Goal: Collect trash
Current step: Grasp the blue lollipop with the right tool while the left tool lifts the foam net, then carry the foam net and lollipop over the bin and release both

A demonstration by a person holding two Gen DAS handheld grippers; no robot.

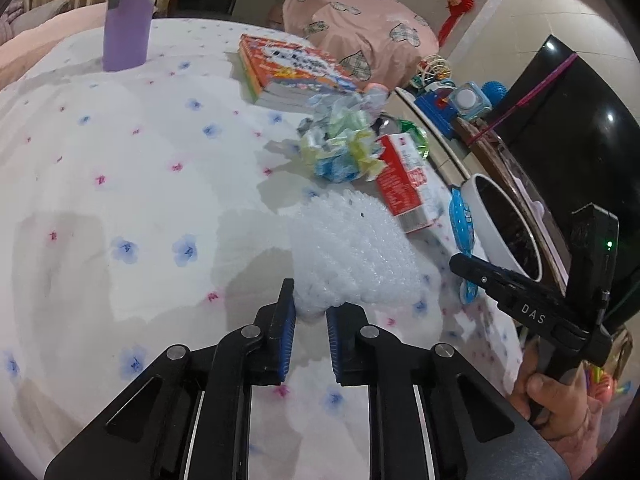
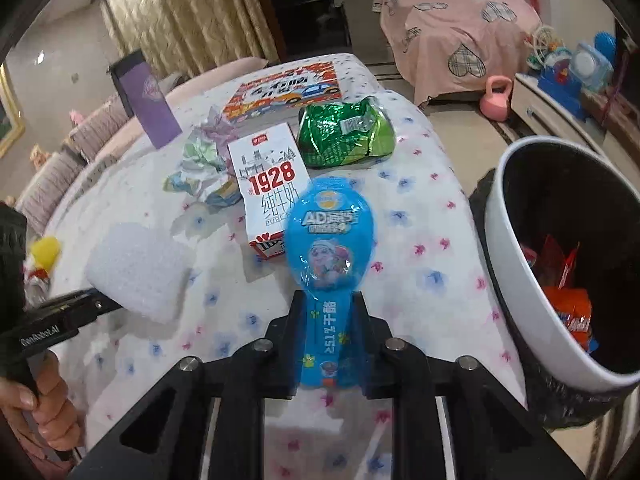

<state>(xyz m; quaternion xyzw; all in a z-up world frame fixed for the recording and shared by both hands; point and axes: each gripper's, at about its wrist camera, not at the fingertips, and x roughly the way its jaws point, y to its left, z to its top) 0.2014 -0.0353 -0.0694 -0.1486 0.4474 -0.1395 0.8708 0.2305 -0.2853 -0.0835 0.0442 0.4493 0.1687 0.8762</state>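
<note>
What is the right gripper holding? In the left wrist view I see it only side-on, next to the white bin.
Observer: The right gripper is shut on the narrow stem of a blue snack wrapper.
Operator: Is there anything inside the bin?
Observer: Yes, orange and red wrappers lie inside the white bin.
Operator: Is the blue wrapper over the bin's opening?
Observer: No. In the right wrist view it shows against the flowered cloth, with the bin's rim off to its right.
</note>
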